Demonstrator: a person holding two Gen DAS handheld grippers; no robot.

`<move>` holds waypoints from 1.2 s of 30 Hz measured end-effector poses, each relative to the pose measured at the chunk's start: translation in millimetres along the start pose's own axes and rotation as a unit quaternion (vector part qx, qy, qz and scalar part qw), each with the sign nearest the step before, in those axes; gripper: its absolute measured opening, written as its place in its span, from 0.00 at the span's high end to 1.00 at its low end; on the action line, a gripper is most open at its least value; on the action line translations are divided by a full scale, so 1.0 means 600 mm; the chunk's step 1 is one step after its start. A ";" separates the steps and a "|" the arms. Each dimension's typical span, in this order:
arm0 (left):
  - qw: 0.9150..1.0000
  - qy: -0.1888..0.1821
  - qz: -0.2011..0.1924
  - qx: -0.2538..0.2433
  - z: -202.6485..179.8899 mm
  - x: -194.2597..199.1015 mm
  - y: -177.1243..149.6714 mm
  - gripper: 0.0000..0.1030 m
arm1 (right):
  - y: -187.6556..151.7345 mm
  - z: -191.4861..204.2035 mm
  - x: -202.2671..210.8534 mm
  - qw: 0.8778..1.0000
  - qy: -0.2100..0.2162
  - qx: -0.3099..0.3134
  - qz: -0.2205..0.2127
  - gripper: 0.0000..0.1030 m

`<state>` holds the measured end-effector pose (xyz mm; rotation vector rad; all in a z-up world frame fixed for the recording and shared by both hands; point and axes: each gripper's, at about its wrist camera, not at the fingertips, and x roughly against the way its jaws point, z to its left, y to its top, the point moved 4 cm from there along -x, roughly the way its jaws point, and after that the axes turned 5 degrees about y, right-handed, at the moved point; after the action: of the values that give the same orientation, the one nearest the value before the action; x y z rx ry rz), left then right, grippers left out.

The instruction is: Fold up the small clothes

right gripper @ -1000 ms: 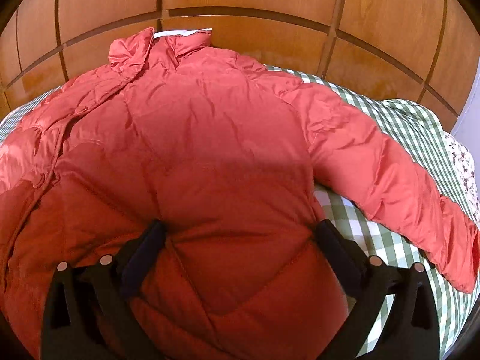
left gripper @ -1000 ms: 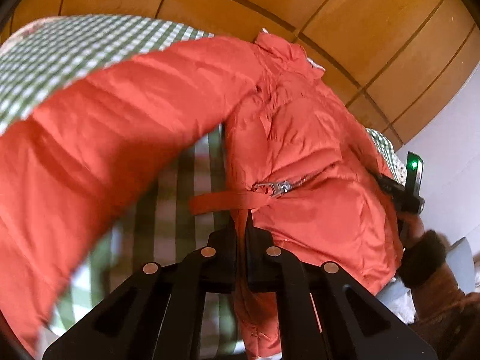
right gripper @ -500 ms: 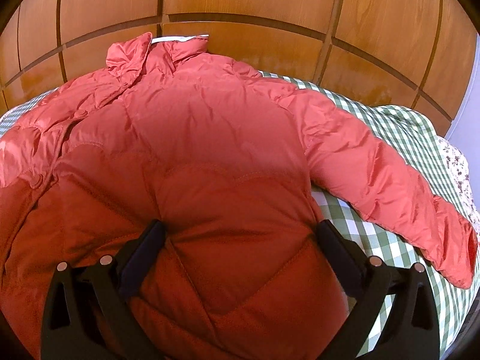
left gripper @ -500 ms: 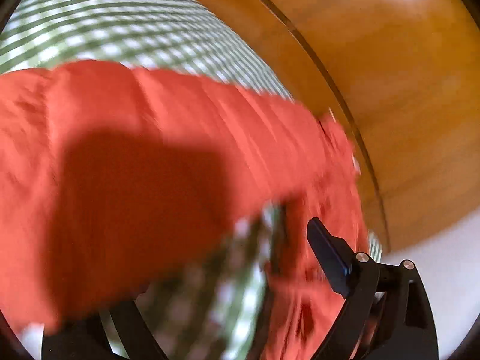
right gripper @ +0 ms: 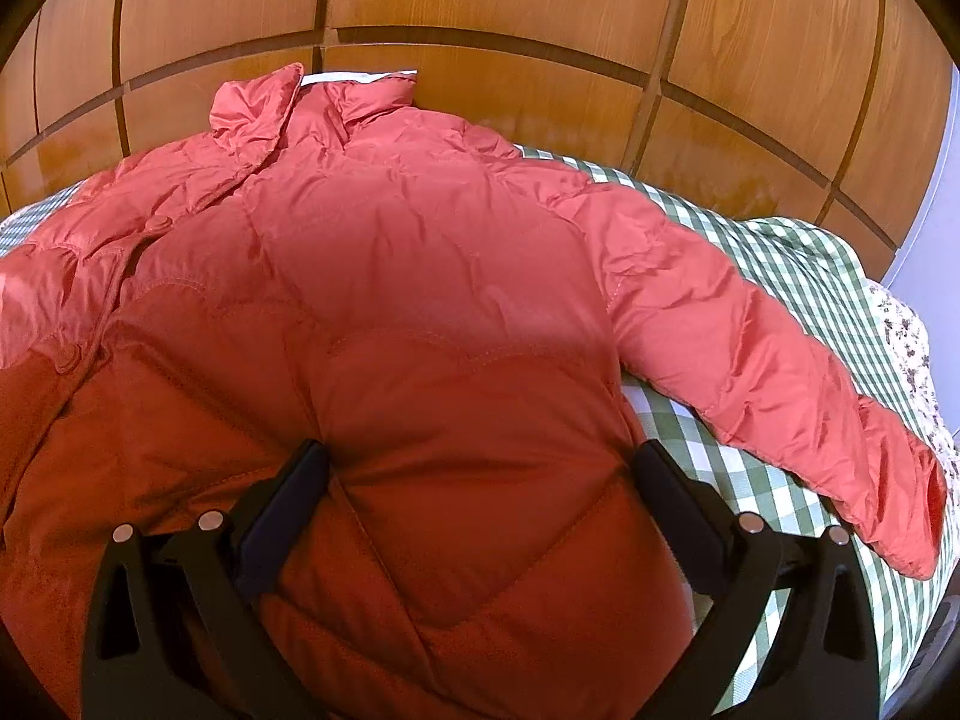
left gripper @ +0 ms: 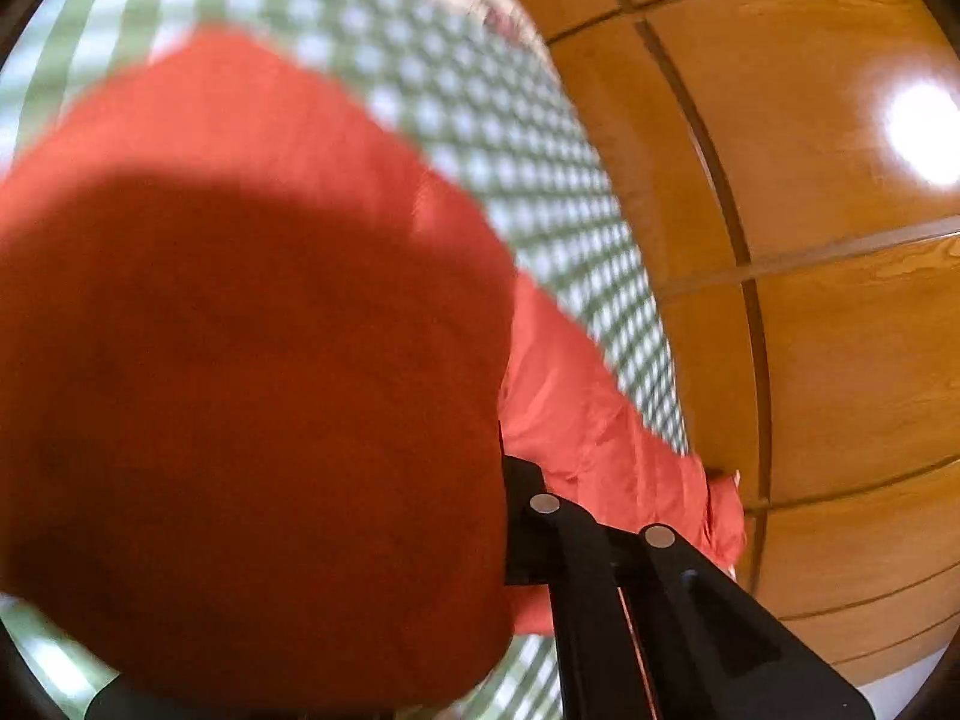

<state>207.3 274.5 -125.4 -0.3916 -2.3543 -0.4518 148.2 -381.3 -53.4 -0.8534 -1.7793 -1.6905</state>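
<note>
While the fold is under way, left wrist view first: heavy blur. The orange-red quilted puffer jacket [left gripper: 240, 360] fills the left and centre of the view, bunched close to the lens, lifted off the green-and-white checked bed cover [left gripper: 480, 120]. The wooden panelled wall [left gripper: 810, 300] is on the right. The left tool [left gripper: 510, 474] has just been closing and is now closed. Jacket fabric meets its tip and looks pinched there, probably a sleeve or side edge, but the blur hides which. One finger is hidden behind the cloth.

To do this step well, I'd carry the pinched fabric low and flat across the jacket body. Let go only once the edge lies straight, as puffy fill springs back and slippery shell slides. Keep the pinch deep enough that a thin layer cannot slip out.

Right wrist view, sharp: the jacket [right gripper: 420, 270] lies spread on the bed, collar [right gripper: 312, 96] at the head edge by the wall. One long sleeve [right gripper: 750, 360] stretches toward the bed's right edge over the checked cover [right gripper: 780, 252]. The right tool [right gripper: 480, 456] is spread wide with nothing gripped. Its jaws straddle the lower body of the jacket near the bed's near edge, and it appears to pin the jacket down.

That anchor should stay put so the body does not drag with the fold. The right sleeve is not yet folded in.
</note>
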 end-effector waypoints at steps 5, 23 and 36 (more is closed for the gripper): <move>0.998 0.017 -0.056 -0.027 -0.016 0.023 0.103 0.99 | 0.002 0.009 -0.004 1.000 0.012 0.021 0.001 0.02; 0.990 -0.092 -0.089 0.053 0.057 0.019 0.108 0.39 | 0.009 -0.003 -0.015 1.000 0.007 0.029 -0.003 0.02; 0.983 0.030 -0.176 -0.037 -0.051 0.099 0.092 0.91 | 0.008 -0.002 -0.014 1.000 0.005 0.028 -0.004 0.02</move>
<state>204.7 319.8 -51.9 0.0098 -2.3564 -0.7083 157.4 -382.9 -56.5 -0.8126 -1.8169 -1.6389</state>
